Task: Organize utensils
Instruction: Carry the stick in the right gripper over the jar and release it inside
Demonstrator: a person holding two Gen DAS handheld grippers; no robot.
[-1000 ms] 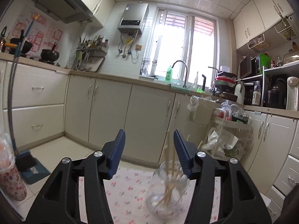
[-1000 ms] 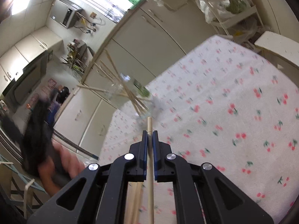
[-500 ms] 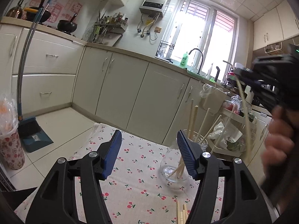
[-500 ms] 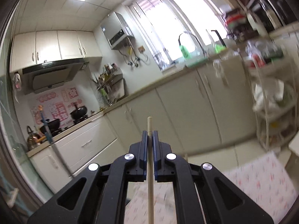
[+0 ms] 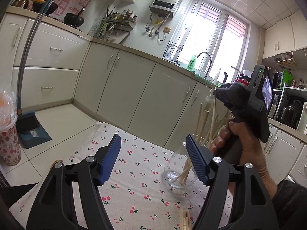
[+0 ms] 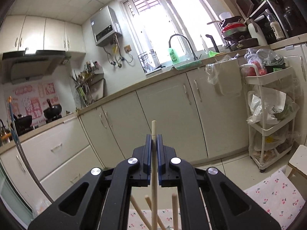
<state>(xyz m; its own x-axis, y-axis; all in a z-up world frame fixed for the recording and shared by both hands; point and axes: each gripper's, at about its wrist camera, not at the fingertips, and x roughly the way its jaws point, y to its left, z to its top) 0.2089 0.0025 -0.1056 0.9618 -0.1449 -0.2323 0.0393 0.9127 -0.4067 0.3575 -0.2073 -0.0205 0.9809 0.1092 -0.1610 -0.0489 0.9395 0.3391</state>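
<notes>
A clear glass jar [image 5: 177, 172] holding several wooden chopsticks stands on the cherry-print cloth [image 5: 134, 164]. My left gripper [image 5: 153, 153] is open and empty, just left of the jar. My right gripper [image 6: 154, 140] is shut on one chopstick [image 6: 153, 172], held upright above the jar; it also shows in the left wrist view [image 5: 218, 94] with the chopstick [image 5: 212, 120] pointing down into the jar. Tops of other chopsticks [image 6: 173, 199] show below my right gripper. Loose chopsticks [image 5: 185, 220] lie on the cloth near the front.
Kitchen cabinets [image 5: 134, 88] run behind the cloth. A dustpan and broom [image 5: 30, 126] and a floral bin [image 5: 8, 143] stand on the floor at left. A white cart [image 6: 270, 115] with bags and a stool [image 6: 298, 159] are at the right.
My right gripper swung up from the cloth and now holds the chopstick upright over the jar. My left gripper drew back and tilted down, so more of the cloth shows.
</notes>
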